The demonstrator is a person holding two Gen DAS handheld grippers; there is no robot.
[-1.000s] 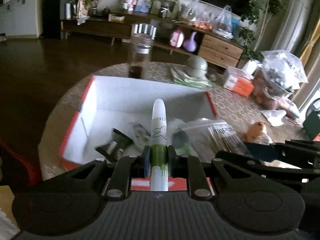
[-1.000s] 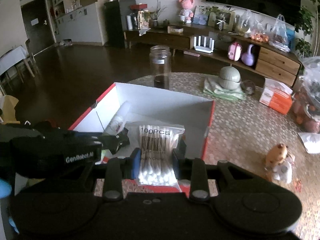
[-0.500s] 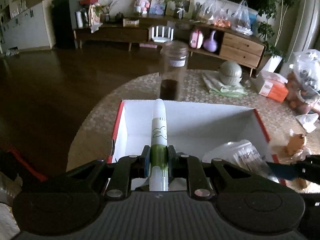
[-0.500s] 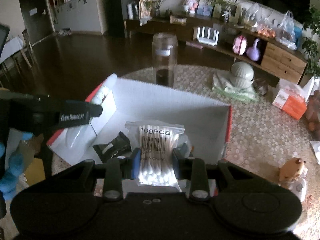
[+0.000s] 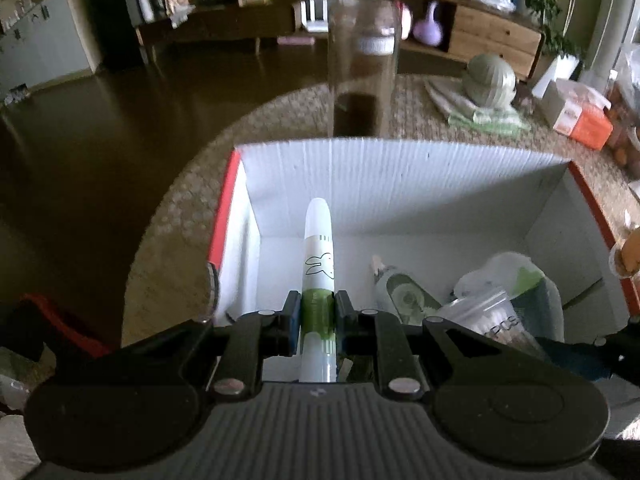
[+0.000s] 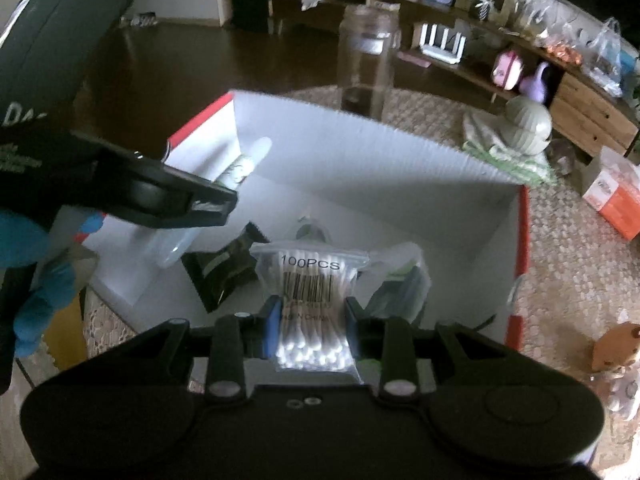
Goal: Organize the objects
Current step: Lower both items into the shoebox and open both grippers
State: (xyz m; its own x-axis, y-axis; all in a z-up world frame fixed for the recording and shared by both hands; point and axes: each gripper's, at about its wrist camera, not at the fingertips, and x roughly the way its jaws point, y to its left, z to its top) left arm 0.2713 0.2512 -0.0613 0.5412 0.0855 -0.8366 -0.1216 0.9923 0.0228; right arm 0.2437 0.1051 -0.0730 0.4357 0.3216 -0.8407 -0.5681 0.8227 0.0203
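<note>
Two grippers are over the same white cardboard box (image 5: 400, 184), which has red outer edges and stands on a round table with a woven cover (image 5: 188, 184).

We see the left gripper (image 5: 318, 312) clamped on a slim white tube (image 5: 319, 248) with a green band and a small rabbit drawing. The pads press the tube at the green band, and its rounded tip points forward over the left part of the box interior. In the right wrist view the same tube (image 6: 244, 164) shows near the left wall of the box, in front of the black finger of the left gripper (image 6: 208, 204).

The right gripper (image 6: 310, 324) is clamped on a clear zip bag of cotton swabs (image 6: 310, 300), printed "100PCS" with a barcode. The bag sits between the blue pads, above the middle of the box floor. From the left wrist view we see this bag (image 5: 492, 320) at the right side of the box.

On the box floor lie a black packet (image 6: 224, 268), a small bottle with a green label (image 5: 400, 292) and some clear plastic wrapping (image 5: 516, 280); what the wrapping holds we cannot tell.

Behind the box a tall glass jar (image 5: 362, 68) stands upright on the table, with something dark at its bottom. Further right there are a grey-green ribbed pot (image 5: 490, 80) on folded cloths and an orange and white carton (image 5: 580, 116).
</note>
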